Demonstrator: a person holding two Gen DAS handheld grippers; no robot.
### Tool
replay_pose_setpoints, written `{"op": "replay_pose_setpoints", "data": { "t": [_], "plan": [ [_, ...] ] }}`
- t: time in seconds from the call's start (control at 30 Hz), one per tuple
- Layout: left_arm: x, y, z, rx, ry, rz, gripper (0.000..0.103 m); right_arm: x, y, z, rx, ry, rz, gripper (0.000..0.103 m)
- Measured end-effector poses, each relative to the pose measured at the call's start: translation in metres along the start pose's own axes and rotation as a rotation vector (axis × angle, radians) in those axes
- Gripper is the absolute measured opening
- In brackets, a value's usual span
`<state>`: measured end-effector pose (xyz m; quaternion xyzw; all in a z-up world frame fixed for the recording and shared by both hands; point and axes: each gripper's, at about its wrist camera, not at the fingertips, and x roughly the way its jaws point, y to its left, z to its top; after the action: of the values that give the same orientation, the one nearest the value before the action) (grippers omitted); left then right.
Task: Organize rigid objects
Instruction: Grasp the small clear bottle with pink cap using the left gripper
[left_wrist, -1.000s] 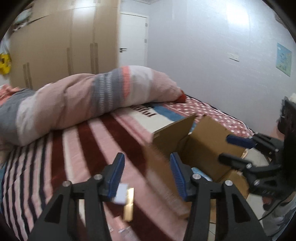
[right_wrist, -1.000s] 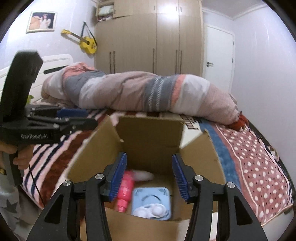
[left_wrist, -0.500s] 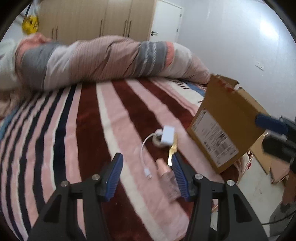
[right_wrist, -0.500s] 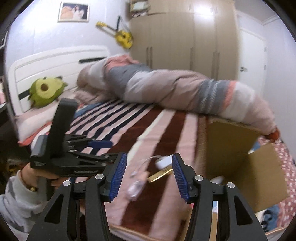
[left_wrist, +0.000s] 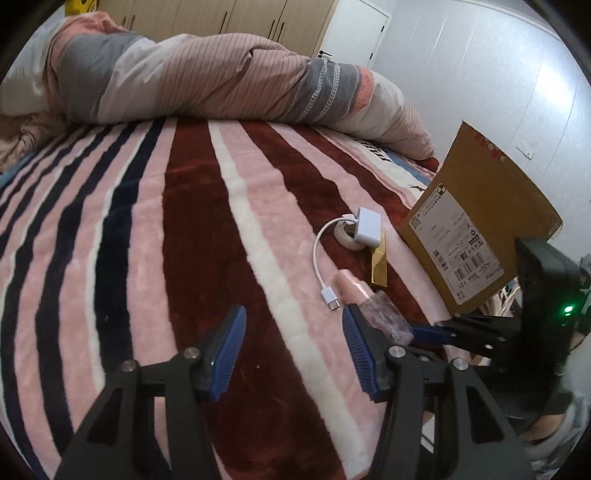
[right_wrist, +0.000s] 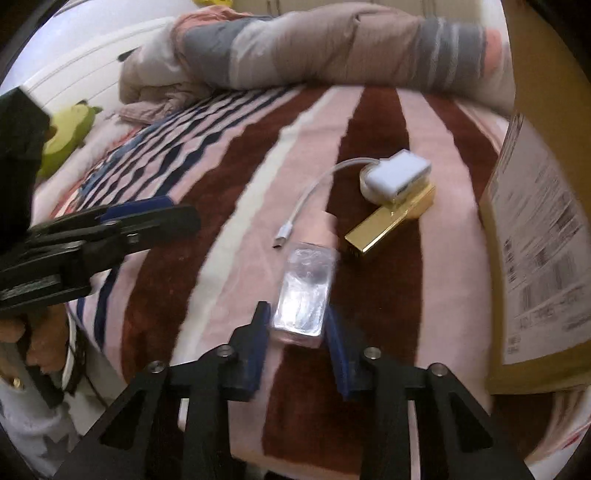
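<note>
A clear bottle (right_wrist: 304, 284) with a pink cap lies on the striped blanket (right_wrist: 229, 229). My right gripper (right_wrist: 297, 328) is closing on its base, and both blue pads sit against its sides. Just beyond lie a gold bar (right_wrist: 388, 225) and a white adapter (right_wrist: 399, 177) with its cable, resting on a small tape roll (left_wrist: 345, 240). The left wrist view shows the bottle (left_wrist: 384, 314) and the right gripper (left_wrist: 428, 334) at lower right. My left gripper (left_wrist: 291, 321) hovers open over bare blanket, left of the bottle, with nothing between its fingers.
A cardboard box (left_wrist: 476, 229) with a shipping label stands at the right, close to the gold bar. A rolled striped duvet (left_wrist: 207, 74) lies across the far side of the bed. A green plush toy (right_wrist: 70, 136) sits by the white headboard.
My right gripper swung from above the box down to the bed, and its jaws narrowed around the clear bottle. My left gripper sank toward the blanket and rolled a little.
</note>
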<state>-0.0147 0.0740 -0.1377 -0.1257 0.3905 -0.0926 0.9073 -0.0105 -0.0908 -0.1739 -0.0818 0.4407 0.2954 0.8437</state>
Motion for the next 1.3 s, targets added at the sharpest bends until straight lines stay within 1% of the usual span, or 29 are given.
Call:
{"op": "replay_pose_setpoints", "data": {
  "t": [0.07,0.17,0.23,0.3,0.37,0.43,0.47,0.5,0.57,0.63,0.67,0.7,0.73,0.8,0.87,0.93,1.03,1.07,1.17,1.27,1.3],
  "plan": [
    [0.0,0.001,0.001,-0.001,-0.003,-0.004,0.051,0.001,0.004,0.003,0.005,-0.036,-0.011,0.023],
    [-0.002,0.001,0.003,0.001,-0.011,0.009,0.051,0.003,0.015,0.01,0.039,-0.069,0.015,0.023],
    [-0.004,0.003,0.005,-0.005,-0.017,0.016,0.051,0.01,0.024,0.016,0.035,-0.08,0.027,0.023],
    [-0.006,0.006,0.006,-0.009,-0.02,0.027,0.051,0.016,0.033,0.02,0.029,-0.069,0.039,0.023],
    [-0.005,0.006,0.006,-0.006,-0.014,0.036,0.051,0.02,0.036,0.022,0.033,-0.051,0.053,0.025],
    [-0.004,0.005,0.005,-0.005,-0.008,0.039,0.051,0.014,0.032,0.02,0.048,-0.056,0.065,0.035],
    [-0.003,0.004,0.005,-0.005,-0.005,0.037,0.051,0.007,0.028,0.018,0.053,-0.068,0.056,0.042],
    [-0.001,0.003,0.004,-0.006,0.0,0.033,0.051,0.0,0.024,0.016,0.051,-0.083,0.038,0.047],
    [0.004,-0.001,0.003,-0.003,0.012,0.02,0.051,-0.017,0.015,0.012,0.035,-0.119,-0.029,0.047],
    [0.01,-0.009,0.002,0.002,0.027,-0.014,0.051,-0.025,0.005,0.01,0.03,-0.138,-0.116,0.047],
    [0.014,-0.013,0.002,-0.001,0.034,-0.048,0.051,-0.025,0.0,0.009,0.031,-0.139,-0.151,0.047],
    [0.015,-0.016,0.002,-0.003,0.038,-0.066,0.051,-0.024,-0.004,0.009,0.035,-0.136,-0.168,0.047],
    [0.018,-0.021,0.002,-0.003,0.044,-0.082,0.051,-0.021,-0.011,0.009,0.048,-0.13,-0.163,0.047],
    [0.025,-0.027,0.001,0.002,0.058,-0.068,0.051,-0.015,-0.021,0.01,0.076,-0.121,-0.142,0.047],
    [0.034,-0.029,-0.001,-0.009,0.081,-0.028,0.051,-0.006,-0.025,0.013,0.079,-0.12,-0.154,0.047],
    [0.041,-0.03,-0.005,-0.024,0.095,-0.028,0.051,0.0,-0.028,0.015,0.08,-0.123,-0.154,0.047],
    [0.046,-0.037,-0.009,0.005,0.098,0.019,0.049,0.008,-0.033,0.02,0.077,-0.124,-0.172,0.045],
    [0.047,-0.036,-0.009,0.002,0.103,0.028,0.049,0.01,-0.034,0.022,0.081,-0.127,-0.162,0.046],
    [0.047,-0.031,-0.012,-0.034,0.095,0.016,0.048,0.014,-0.034,0.028,0.076,-0.129,-0.155,0.046],
    [0.047,-0.034,-0.014,-0.018,0.087,0.052,0.039,0.02,-0.034,0.034,0.086,-0.122,-0.15,0.046],
    [0.047,-0.035,-0.015,-0.002,0.085,0.071,0.034,0.02,-0.035,0.035,0.092,-0.122,-0.149,0.046]
  ]
}}
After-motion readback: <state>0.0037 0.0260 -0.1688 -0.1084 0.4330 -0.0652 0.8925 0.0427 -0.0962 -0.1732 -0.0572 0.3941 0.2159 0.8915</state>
